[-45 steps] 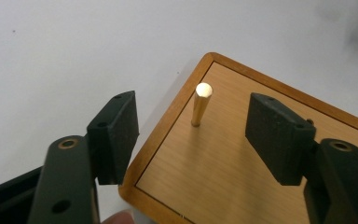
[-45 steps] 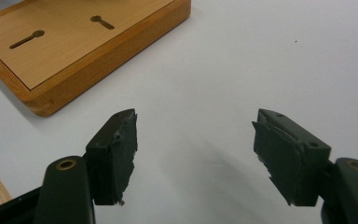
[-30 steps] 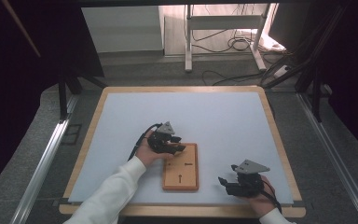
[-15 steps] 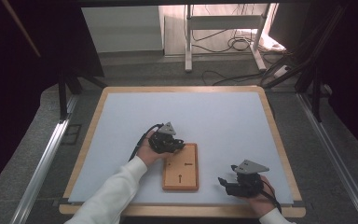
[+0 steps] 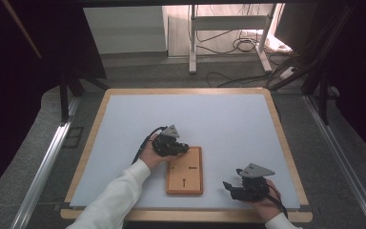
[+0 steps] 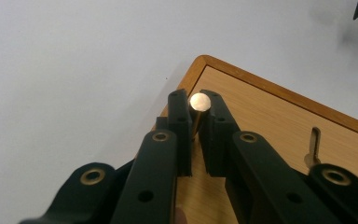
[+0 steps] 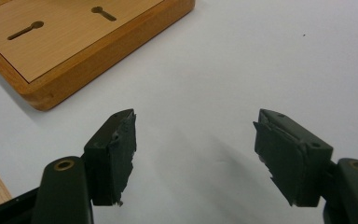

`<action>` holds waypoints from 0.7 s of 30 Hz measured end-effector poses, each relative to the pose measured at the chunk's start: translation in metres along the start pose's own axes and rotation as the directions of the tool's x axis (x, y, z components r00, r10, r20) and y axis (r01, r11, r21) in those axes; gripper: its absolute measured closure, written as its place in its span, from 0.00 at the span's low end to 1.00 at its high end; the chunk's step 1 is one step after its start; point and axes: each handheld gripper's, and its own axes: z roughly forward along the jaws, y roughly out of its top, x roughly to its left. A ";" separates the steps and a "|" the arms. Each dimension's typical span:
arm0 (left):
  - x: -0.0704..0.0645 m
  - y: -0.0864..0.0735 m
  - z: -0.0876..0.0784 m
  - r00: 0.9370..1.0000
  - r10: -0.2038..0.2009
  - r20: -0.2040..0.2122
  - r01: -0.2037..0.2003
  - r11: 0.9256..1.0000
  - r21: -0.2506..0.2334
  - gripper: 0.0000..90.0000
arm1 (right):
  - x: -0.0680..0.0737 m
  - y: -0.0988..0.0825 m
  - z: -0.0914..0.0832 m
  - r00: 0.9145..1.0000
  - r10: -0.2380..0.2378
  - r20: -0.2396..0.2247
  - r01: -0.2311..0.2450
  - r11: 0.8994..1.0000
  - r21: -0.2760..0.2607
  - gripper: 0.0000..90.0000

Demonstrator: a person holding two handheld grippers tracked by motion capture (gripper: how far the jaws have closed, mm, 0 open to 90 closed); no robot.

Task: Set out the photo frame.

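At centre frame, on the flat wooden keyhole board (image 5: 185,170) | left gripper (image 6: 195,108), jaws just closed, clenches the round-headed brass peg (image 6: 199,102) | right gripper (image 7: 195,140) agape, idle | next, likely: lift peg straight.

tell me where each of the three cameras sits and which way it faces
High view: fixed above the person's side, looking forward and down on the table; both forearms enter from below, left tool at the wooden board, right tool near the front edge.
Left gripper view: rides the left tool, looking along its jaws, shut on a brass pin at the board's corner.
Right gripper view: rides the right tool, jaws open over bare table.
All three views share the board.
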 end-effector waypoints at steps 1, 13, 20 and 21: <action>0.001 0.000 0.000 1.000 -0.005 0.006 0.005 1.000 0.000 0.93 | 0.000 0.000 0.000 1.000 0.000 0.000 0.000 1.000 0.000 0.33; 0.002 0.001 0.000 1.000 -0.021 0.017 0.021 1.000 0.010 0.93 | 0.003 0.001 0.001 1.000 -0.009 -0.005 0.009 1.000 -0.003 0.33; 0.004 0.002 0.000 0.999 -0.024 0.027 0.023 1.000 0.019 0.93 | 0.003 0.001 0.001 1.000 -0.010 -0.005 0.010 1.000 -0.003 0.33; 0.004 0.002 0.000 0.999 -0.028 0.031 0.027 0.999 0.018 0.93 | 0.004 0.001 0.000 1.000 -0.010 -0.003 0.010 1.000 -0.003 0.33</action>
